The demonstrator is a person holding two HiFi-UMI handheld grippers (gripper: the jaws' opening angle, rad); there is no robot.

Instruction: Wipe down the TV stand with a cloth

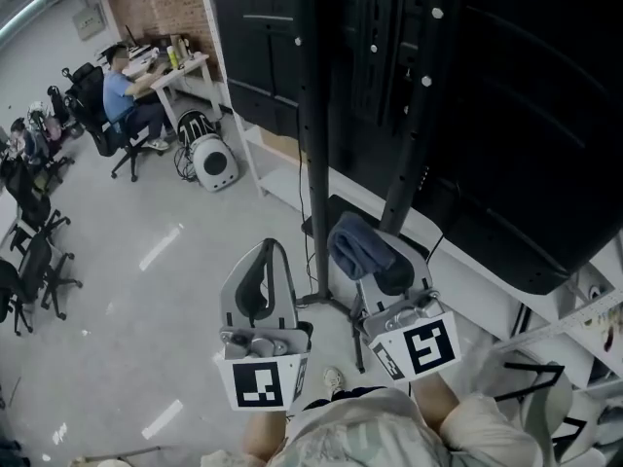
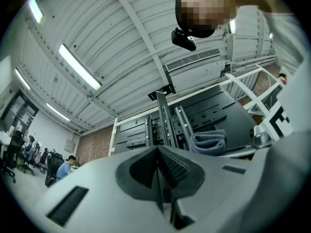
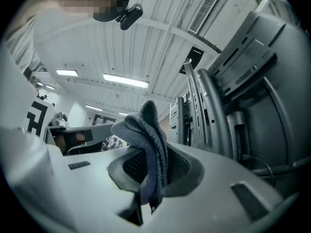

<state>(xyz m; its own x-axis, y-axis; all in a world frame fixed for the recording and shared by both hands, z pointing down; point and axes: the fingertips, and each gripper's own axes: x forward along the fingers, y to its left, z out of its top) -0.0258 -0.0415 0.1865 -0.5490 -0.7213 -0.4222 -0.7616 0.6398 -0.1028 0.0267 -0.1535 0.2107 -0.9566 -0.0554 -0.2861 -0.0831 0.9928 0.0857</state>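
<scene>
Black post (image 1: pixel 311 115) rises just beside the cloth (image 1: pixel 358 244).

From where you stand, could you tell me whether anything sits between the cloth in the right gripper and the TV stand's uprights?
Nothing visible does. The cloth, clamped in the right gripper, faces the TV stand's uprights with only air between. The left gripper, shut and empty, is off to the left.

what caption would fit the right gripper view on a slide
Right gripper clamped on a grey-blue cloth, held up beside the uprights of the TV stand.
</scene>
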